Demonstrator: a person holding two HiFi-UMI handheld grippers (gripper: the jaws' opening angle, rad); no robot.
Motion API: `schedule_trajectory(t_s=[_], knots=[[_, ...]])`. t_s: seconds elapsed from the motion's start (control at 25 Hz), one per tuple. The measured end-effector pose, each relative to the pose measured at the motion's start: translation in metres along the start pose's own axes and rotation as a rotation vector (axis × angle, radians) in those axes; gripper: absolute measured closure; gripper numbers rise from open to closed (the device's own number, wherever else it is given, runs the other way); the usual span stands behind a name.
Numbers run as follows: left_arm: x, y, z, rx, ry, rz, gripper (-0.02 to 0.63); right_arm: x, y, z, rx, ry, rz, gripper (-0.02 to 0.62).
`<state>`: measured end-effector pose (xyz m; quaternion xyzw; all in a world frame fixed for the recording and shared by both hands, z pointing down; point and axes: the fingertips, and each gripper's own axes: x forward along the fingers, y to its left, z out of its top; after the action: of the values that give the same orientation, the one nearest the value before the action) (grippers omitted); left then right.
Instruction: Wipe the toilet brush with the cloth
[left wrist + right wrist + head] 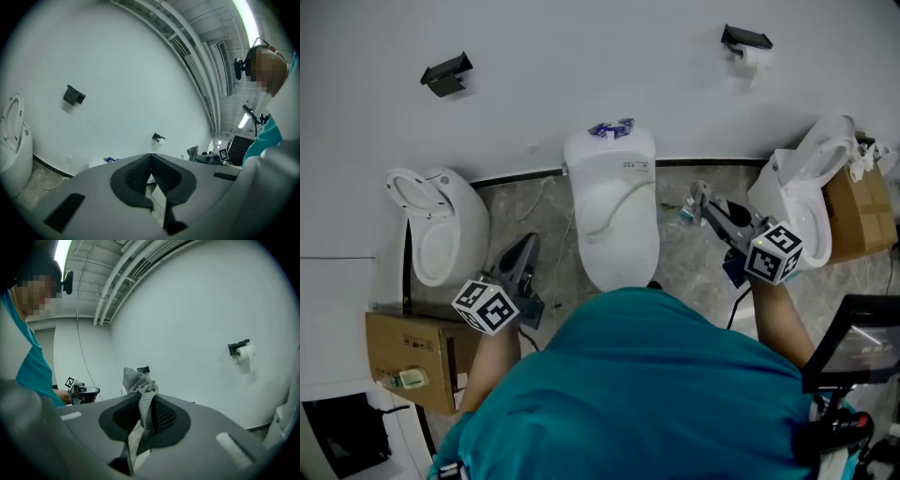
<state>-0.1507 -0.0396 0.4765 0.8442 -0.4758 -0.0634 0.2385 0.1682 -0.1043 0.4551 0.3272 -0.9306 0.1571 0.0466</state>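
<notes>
A person in a blue-green shirt (656, 384) is standing in front of three white toilets by a white wall (581, 66). The person is holding one claw in each hand.

The right claw (147, 401) is showing at the right of the head view. Its jaws are pinching a grey cloth (137, 379). The cloth is sticking up out of the jaws in a crumpled bunch, and more of it is hanging down between them. This claw is pointing up the frame toward the wall, into the gap between the middle toilet (612, 211) and the right toilet (806, 192).

The left claw (151, 163) is showing at the lower left of the head view. Its jaws are pressing together, and nothing is sitting between them. It is pointing into the gap between the left toilet (441, 225) and the middle toilet.

A brown box (412, 361) is sitting at the lower left of the frame, below the left toilet. Another brown box (862, 211) is sitting at the right edge, just beside the right toilet. A roll of toilet paper (757, 58) is hanging on the wall at the upper right. A black holder (447, 73) is sticking out of the wall at the upper left. The floor (684, 258) between the toilets is looking grey and stony.
</notes>
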Motion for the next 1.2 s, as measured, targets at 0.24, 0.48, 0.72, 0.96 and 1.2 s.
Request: schedule_trajectory(t_s=[0.24,0.48,0.72,0.96,1.2], knots=[[0.089,0.003,-0.029,0.041,0.132,0.056,0.6,0.022,-0.073,0.014,0.006,0.035,0.083,0.549],[0.131,0.047,-0.081,0.163,0.34,0.045,0.598,0.045,-0.098,-0.008,0.034,0.071,0.054,0.549],[0.17,0.095,-0.161,0.345,0.631,-0.068,0.476,0.061,-0.107,-0.034,0.045,0.134,0.022,0.549],[0.184,0.171,-0.273,0.547,0.922,-0.169,0.378,0.1,-0.099,-0.069,0.056,0.201,0.003,0.549],[0.191,0.215,-0.371,0.71,1.157,-0.203,0.332,0.108,-0.109,-0.107,0.079,0.244,0.029,0.549]])
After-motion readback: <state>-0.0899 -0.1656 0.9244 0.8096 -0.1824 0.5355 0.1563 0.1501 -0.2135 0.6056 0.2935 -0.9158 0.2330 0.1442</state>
